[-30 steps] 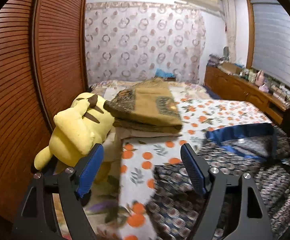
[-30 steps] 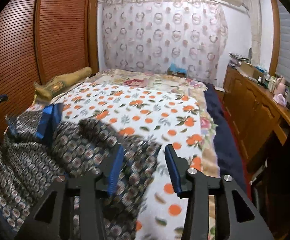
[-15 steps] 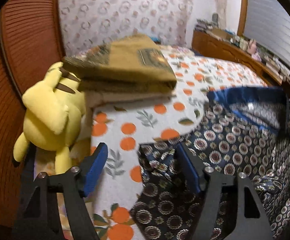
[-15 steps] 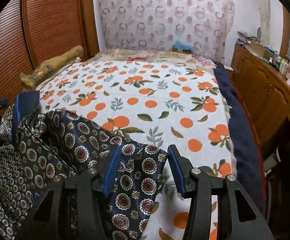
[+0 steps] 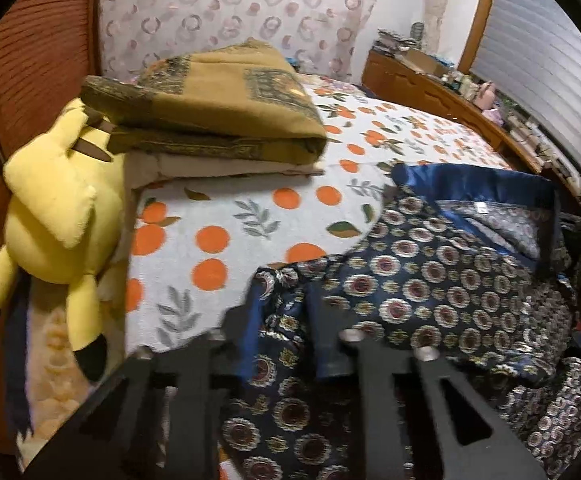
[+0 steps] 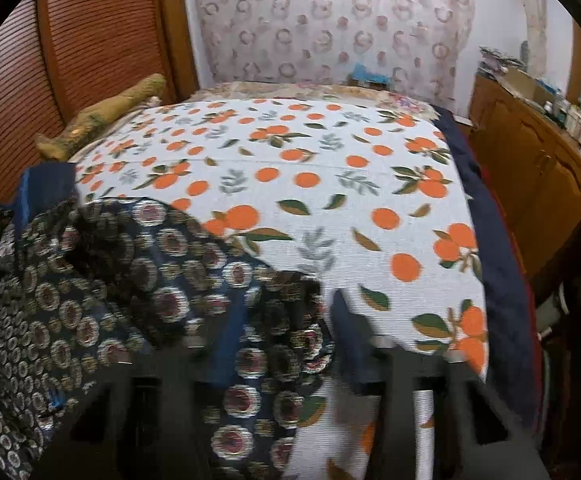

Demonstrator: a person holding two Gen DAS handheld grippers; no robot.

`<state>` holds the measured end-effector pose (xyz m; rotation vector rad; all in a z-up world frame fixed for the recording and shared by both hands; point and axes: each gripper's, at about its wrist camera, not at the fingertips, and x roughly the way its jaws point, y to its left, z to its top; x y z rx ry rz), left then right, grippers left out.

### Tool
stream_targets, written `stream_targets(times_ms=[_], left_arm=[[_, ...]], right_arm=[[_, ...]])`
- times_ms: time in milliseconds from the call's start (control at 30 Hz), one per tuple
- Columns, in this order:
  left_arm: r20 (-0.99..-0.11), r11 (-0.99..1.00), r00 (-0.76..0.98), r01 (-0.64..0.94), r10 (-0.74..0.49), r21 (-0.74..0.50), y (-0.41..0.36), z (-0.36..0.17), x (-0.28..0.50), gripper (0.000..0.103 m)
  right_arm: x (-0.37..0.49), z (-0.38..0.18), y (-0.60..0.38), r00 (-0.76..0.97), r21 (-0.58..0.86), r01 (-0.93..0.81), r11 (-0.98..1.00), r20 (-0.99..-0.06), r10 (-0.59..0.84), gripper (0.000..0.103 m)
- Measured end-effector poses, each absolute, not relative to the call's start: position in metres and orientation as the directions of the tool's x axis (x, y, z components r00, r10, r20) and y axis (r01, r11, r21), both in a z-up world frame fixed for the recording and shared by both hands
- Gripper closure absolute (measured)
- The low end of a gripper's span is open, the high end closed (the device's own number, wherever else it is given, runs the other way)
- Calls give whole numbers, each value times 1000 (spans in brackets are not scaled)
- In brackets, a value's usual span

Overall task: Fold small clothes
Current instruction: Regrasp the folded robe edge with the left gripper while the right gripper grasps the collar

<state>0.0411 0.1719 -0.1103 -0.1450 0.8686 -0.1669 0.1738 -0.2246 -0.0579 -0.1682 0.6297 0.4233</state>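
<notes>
While the shorts [image 5: 430, 280] lie crumpled on the near part of the bedspread [image 5: 226, 216], both grippers are closing on hem corners: left gripper [image 5: 280, 320] and right gripper [image 6: 286, 332] each have cloth between the jaws. Fabric looks thin, satiny, likely slippery; corner grips seem right. Beyond: folded blanket [image 5: 218, 96], yellow plush [image 5: 54, 216], slatted wardrobe [image 6: 102, 40], curtain [image 6: 330, 20].
</notes>
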Motion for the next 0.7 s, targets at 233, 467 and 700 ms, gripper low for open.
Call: stream_targets(times_ms=[233,467,700], left_arm=[[-624,983,762,89,-172,-162,157,-59,15,97],[-460,987,873,132,-161,-95,132,37,15,97],[-390,996,917,65,-85,-65,140,91,90,97]], right_arm=[[133,-32,-224,802,-92,-442,892,-485,347,99],[93,75,-251,914,-159,-363,918,-254,317,99],[130,160,-260,967,-260,-239,936,-154,204,99]])
